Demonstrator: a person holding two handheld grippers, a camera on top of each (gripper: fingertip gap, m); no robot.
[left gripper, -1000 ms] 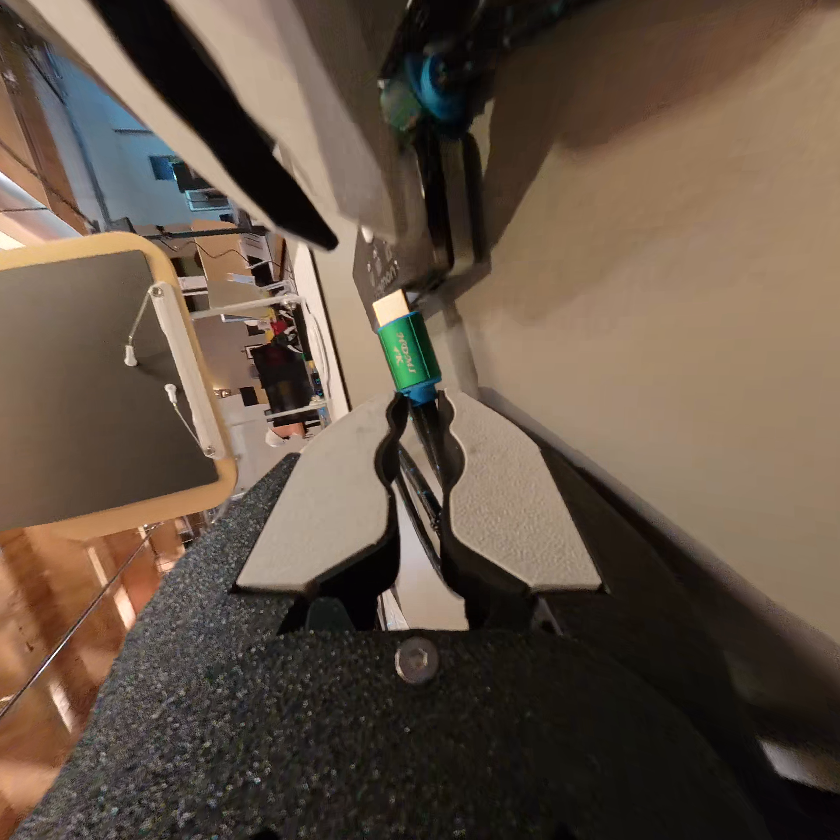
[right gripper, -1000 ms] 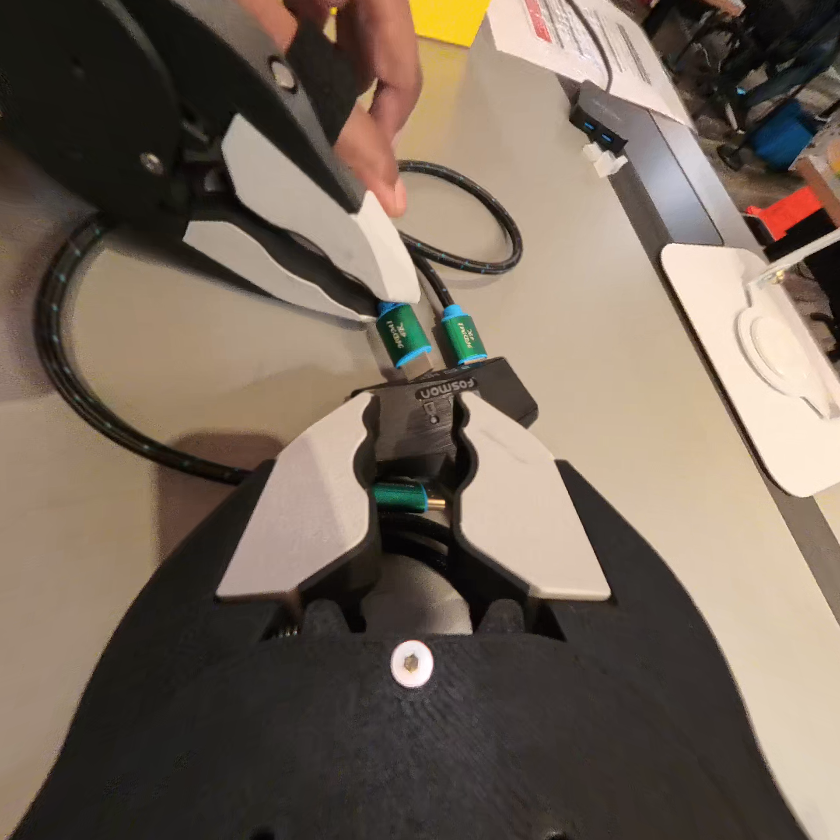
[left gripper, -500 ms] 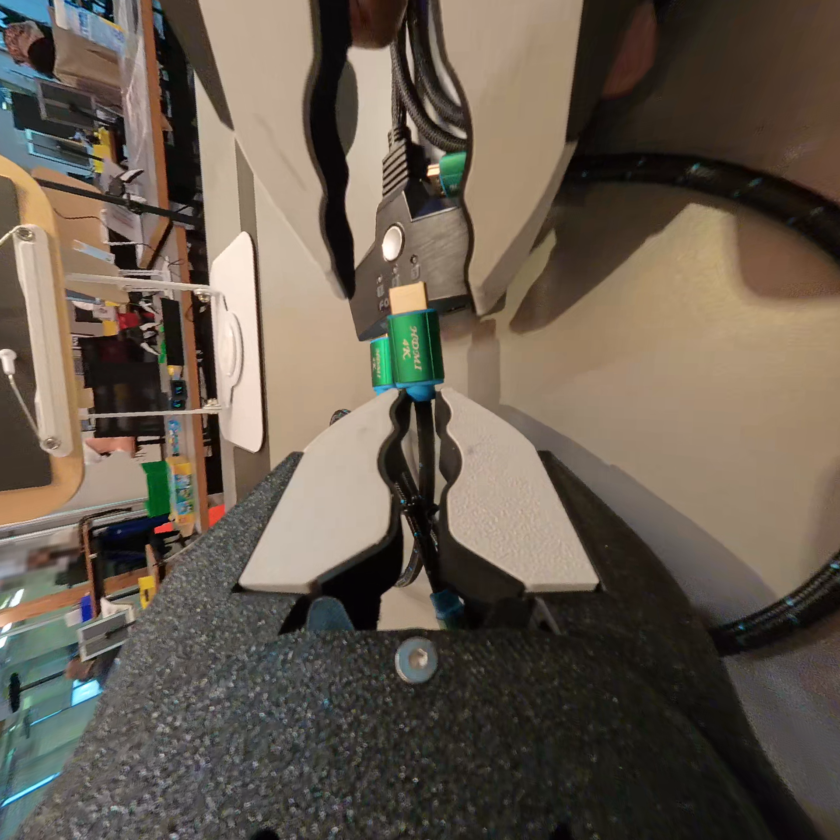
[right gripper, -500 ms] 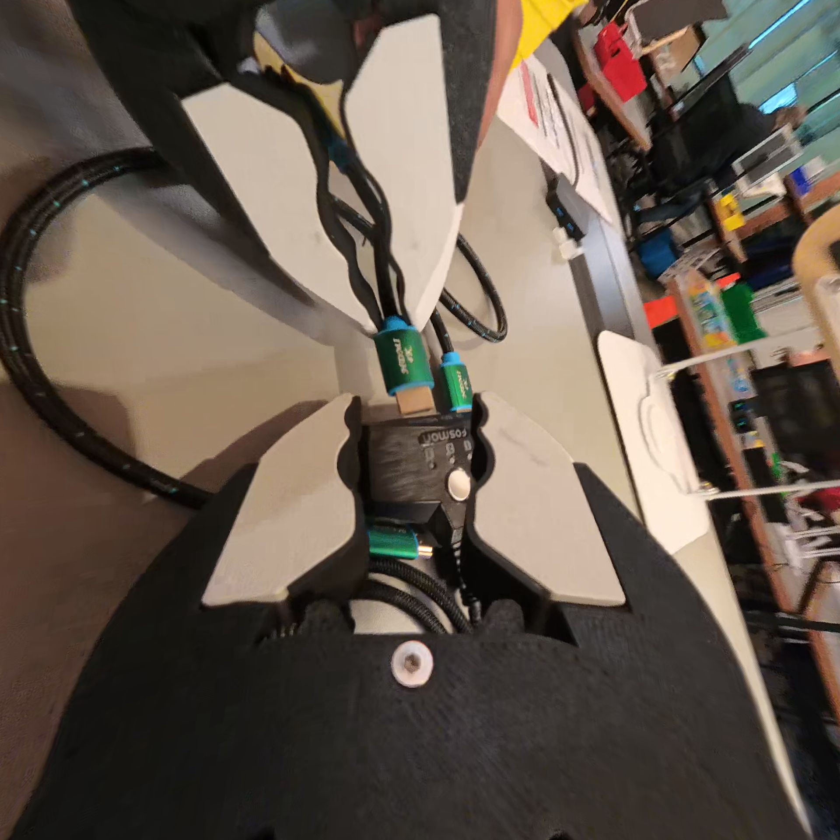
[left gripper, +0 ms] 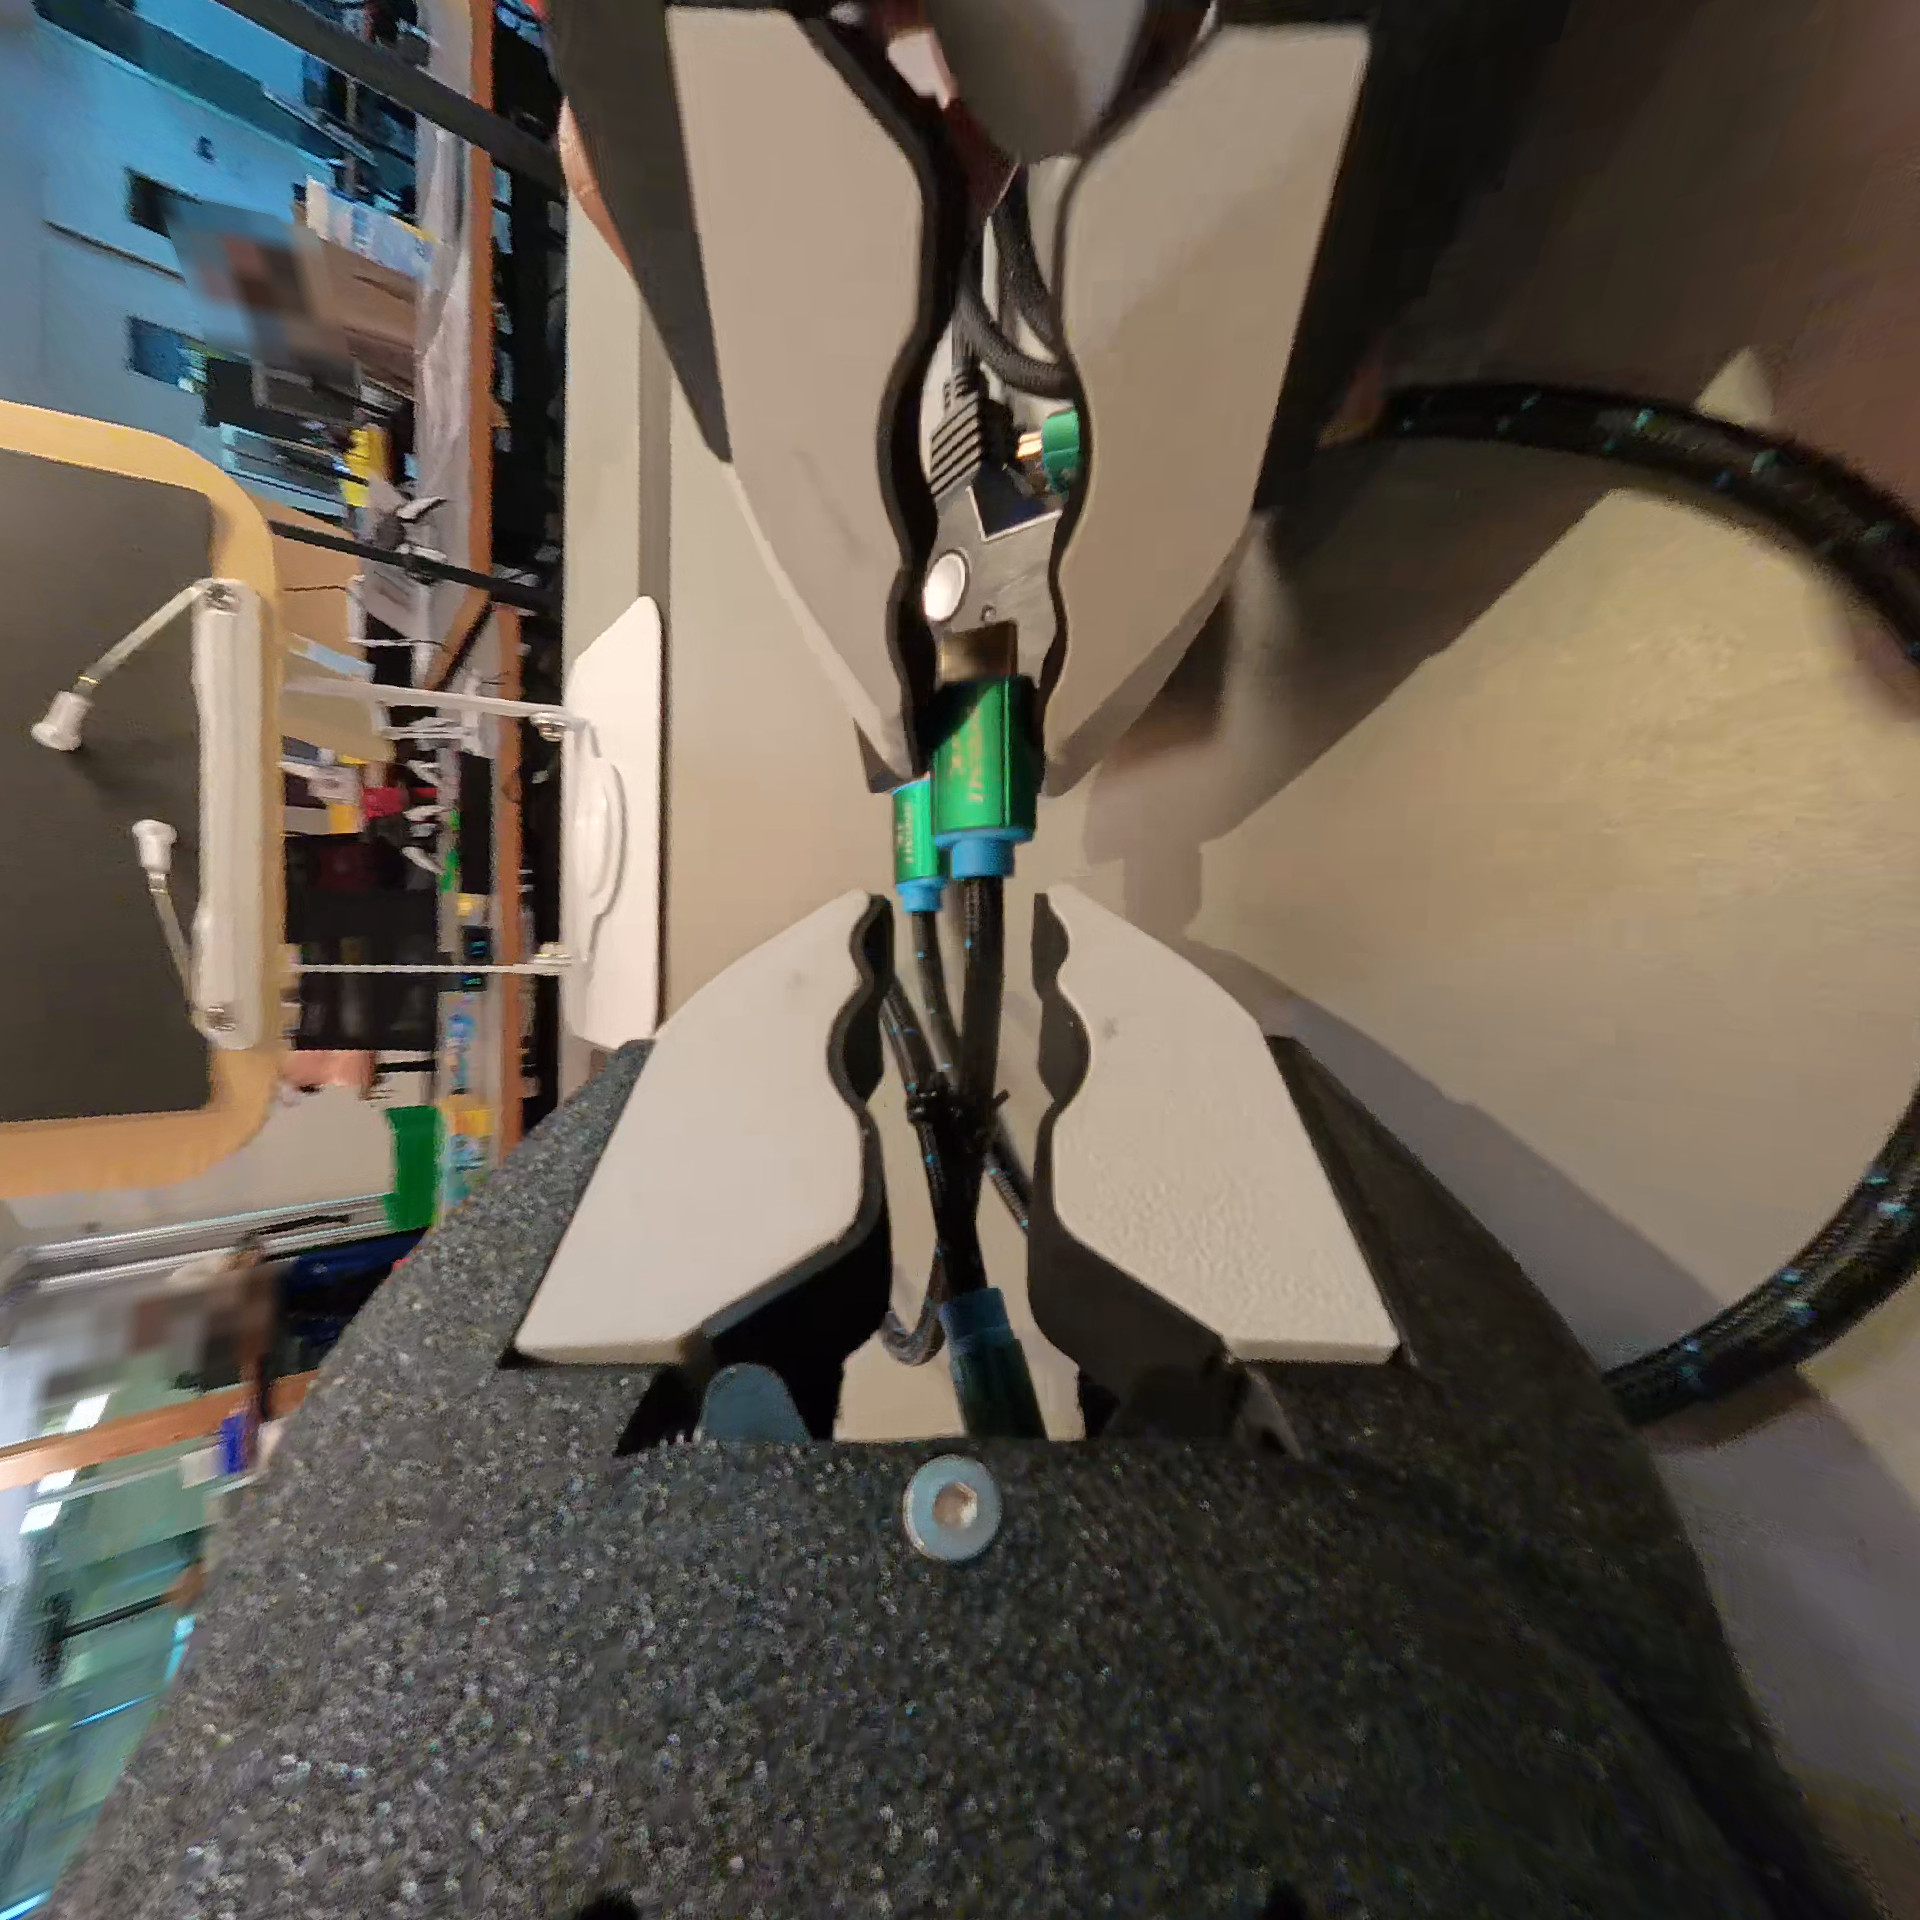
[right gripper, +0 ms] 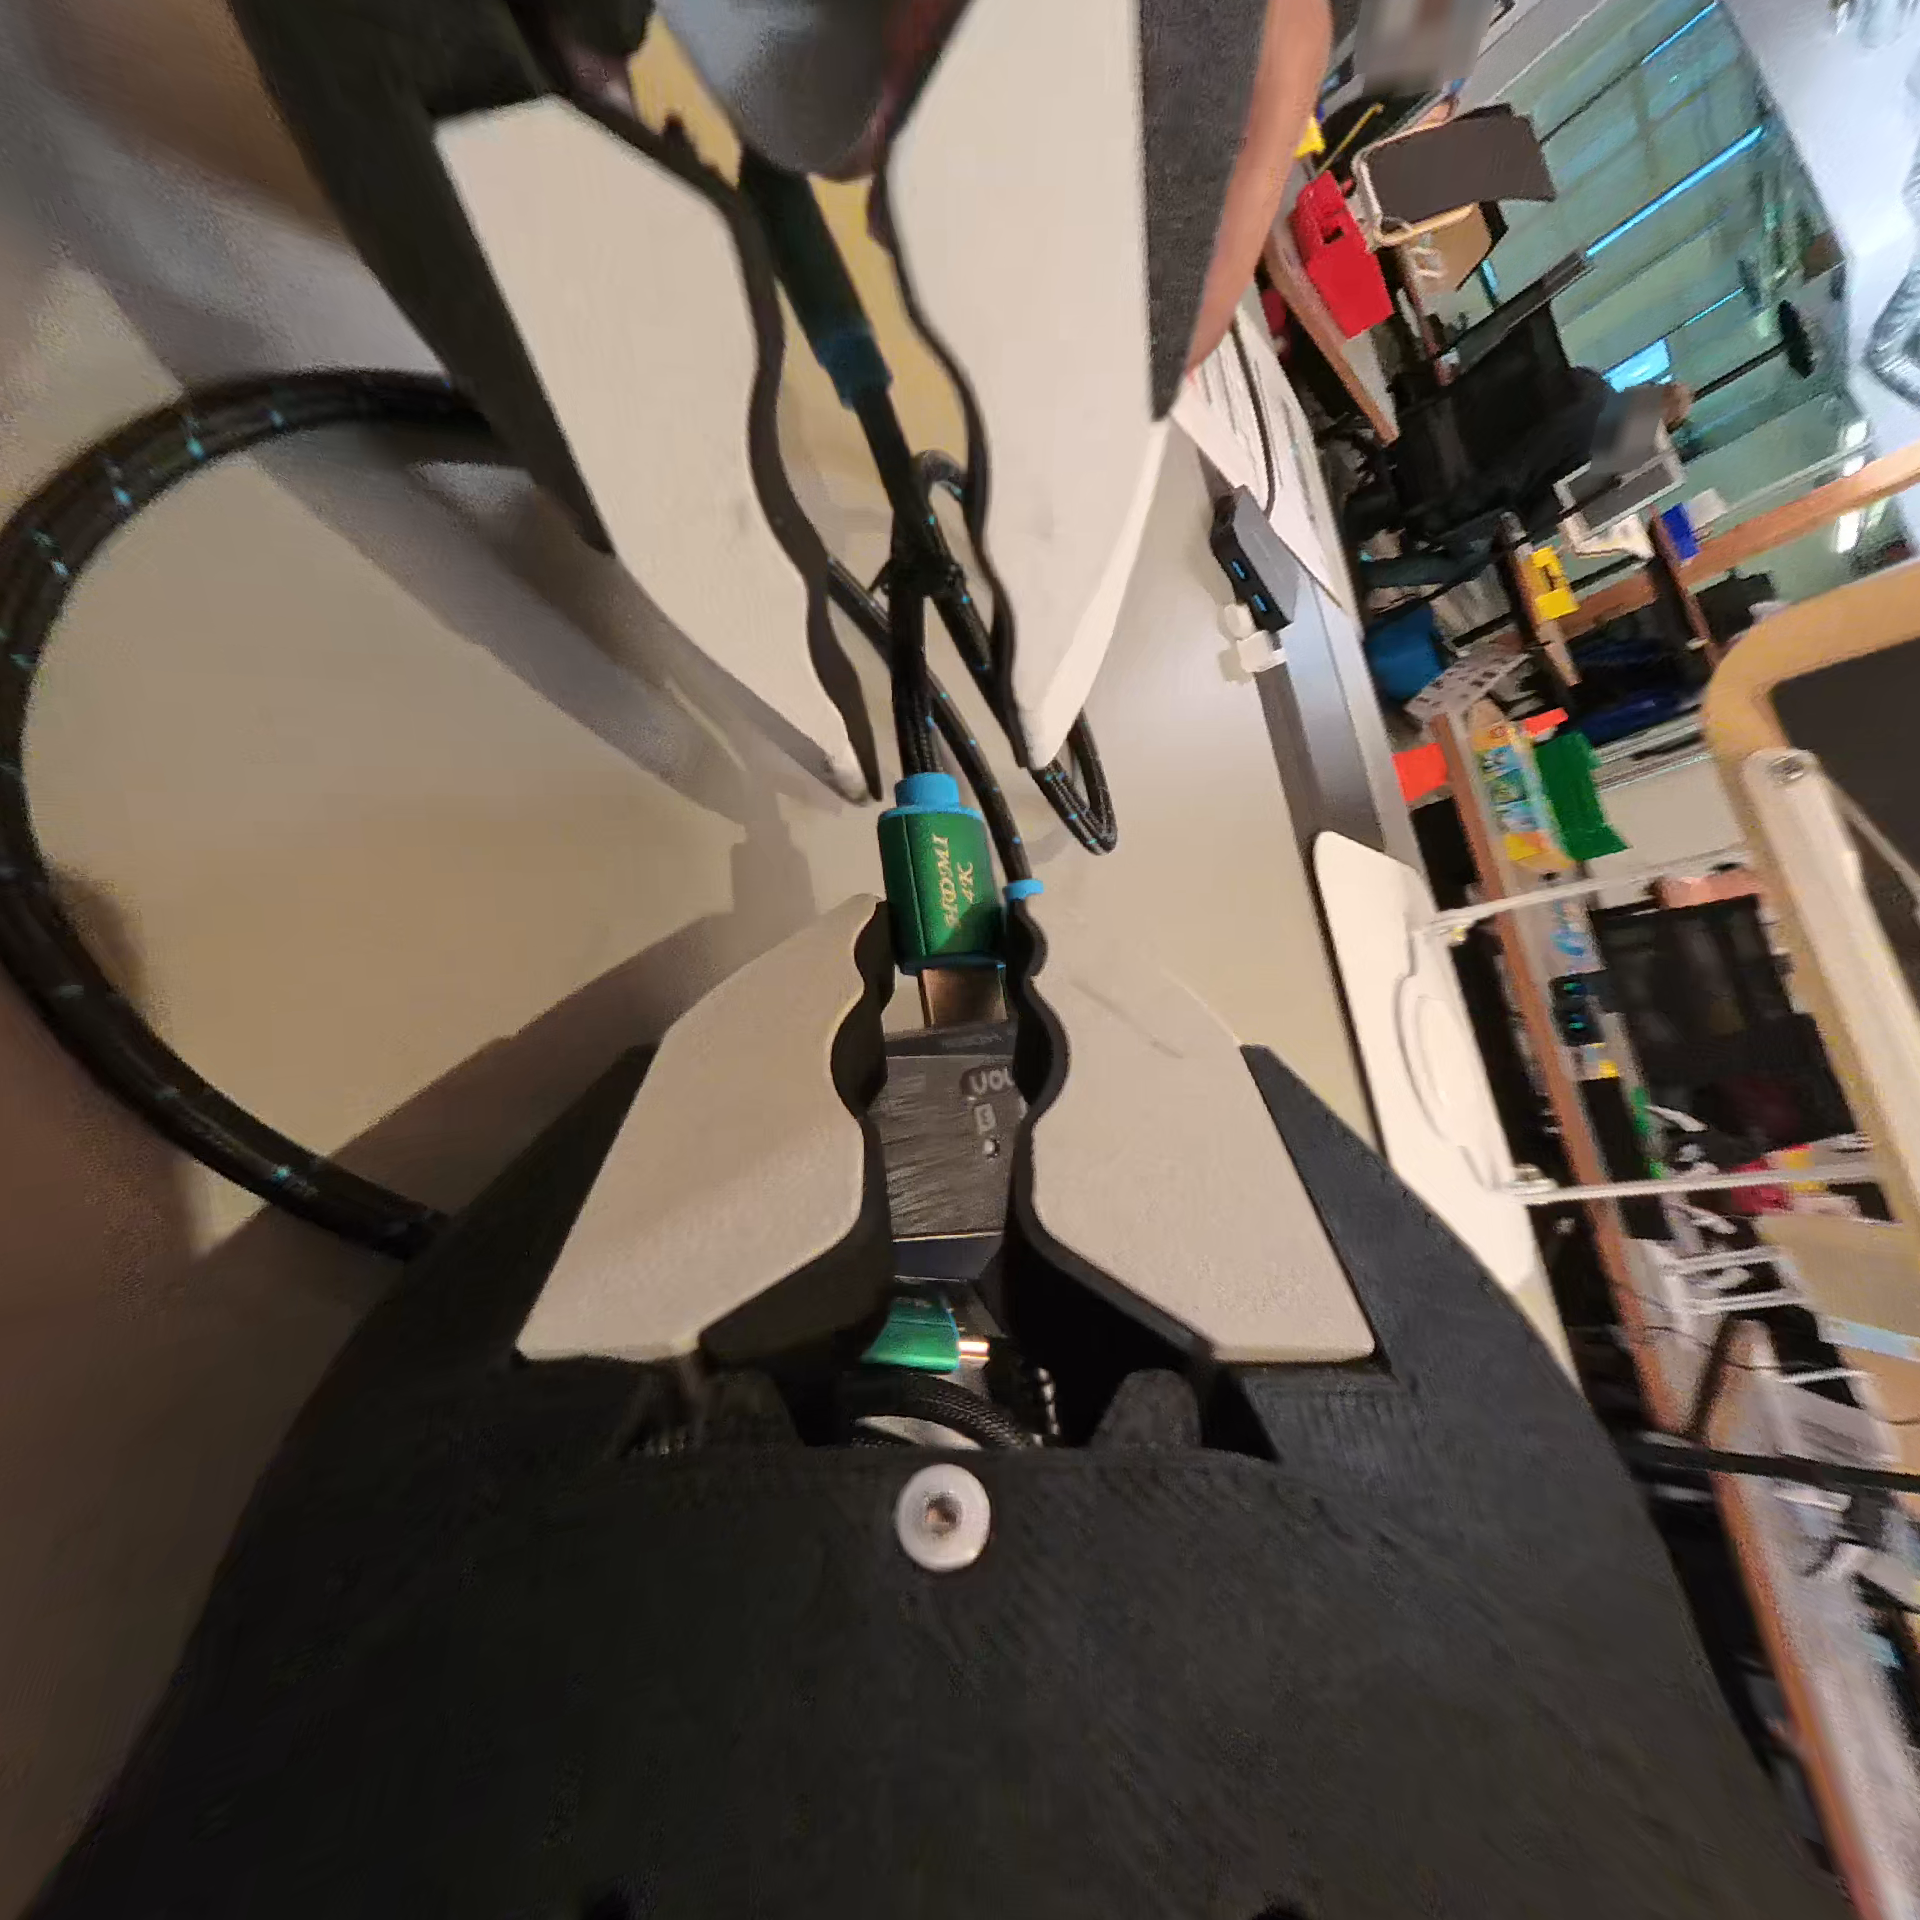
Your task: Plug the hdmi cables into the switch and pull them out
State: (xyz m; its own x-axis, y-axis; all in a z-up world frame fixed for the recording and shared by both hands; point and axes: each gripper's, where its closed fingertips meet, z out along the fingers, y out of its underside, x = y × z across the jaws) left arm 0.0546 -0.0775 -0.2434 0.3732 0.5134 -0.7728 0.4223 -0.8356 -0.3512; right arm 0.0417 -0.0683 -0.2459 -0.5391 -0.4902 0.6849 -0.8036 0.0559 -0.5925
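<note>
green metal HDMI plug shell (right gripper: 940,894) is bearing gold lettering | brushed black metal switch box (right gripper: 951,1148) is bearing pale printed marks, partly hidden | white paper sheet (right gripper: 1262,416) is showing print, too blurred

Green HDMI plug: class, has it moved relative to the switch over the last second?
Yes. The green HDMI plug has moved into the switch held by the right gripper; its metal tip now meets the port.

Right gripper (right gripper: 948,1039) clamped on black switch (right gripper: 940,1153); green HDMI plug (right gripper: 940,883) entering its front port, gold tip partly exposed. Left gripper (right gripper: 940,769) opposite, loose around braided cable (right gripper: 914,623).
</note>
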